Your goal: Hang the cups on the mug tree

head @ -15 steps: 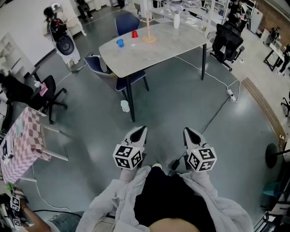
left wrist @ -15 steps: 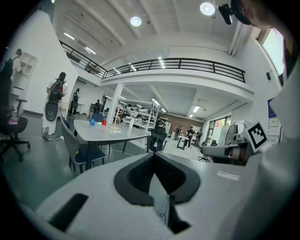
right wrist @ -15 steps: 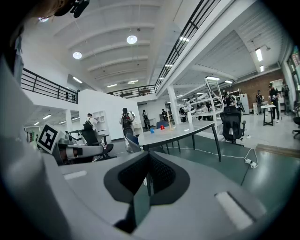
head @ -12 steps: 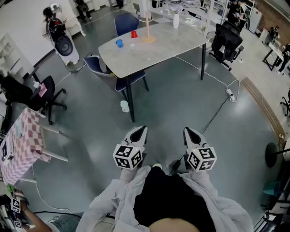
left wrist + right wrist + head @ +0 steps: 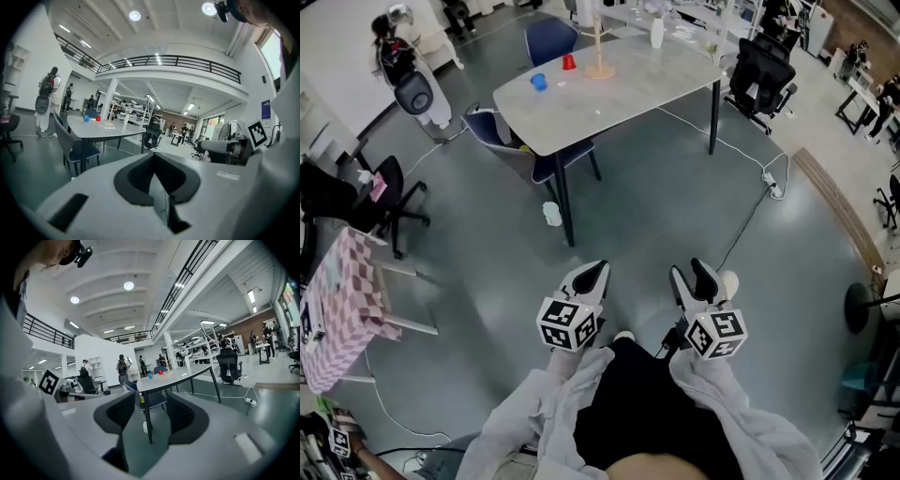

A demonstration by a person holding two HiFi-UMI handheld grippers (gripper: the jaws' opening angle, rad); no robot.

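Observation:
A grey table [image 5: 609, 89] stands some way ahead across the floor. On its far end are a blue cup [image 5: 538, 82], a red cup [image 5: 568, 62] and a wooden mug tree [image 5: 599, 47]. Both grippers are held low in front of me, far from the table and pointing toward it. My left gripper [image 5: 587, 277] is shut and empty; its view shows the blue cup [image 5: 86, 118] and red cup [image 5: 98, 118] small in the distance. My right gripper [image 5: 692, 277] is open with nothing between its fingers; through its gap I see the table [image 5: 180, 375] with the blue cup [image 5: 150, 376] and red cup [image 5: 160, 372].
A blue chair [image 5: 502, 131] is pushed under the table's left side, and a black office chair [image 5: 761, 70] stands at its right. A cable with a power strip [image 5: 769, 183] crosses the floor. A small white object [image 5: 551, 214] lies by the table leg. A checked-cloth table [image 5: 342, 300] is at left.
My right gripper's jaws have opened; they looked closed before. The table has shifted slightly up and left in the head view. The left gripper has kept still.

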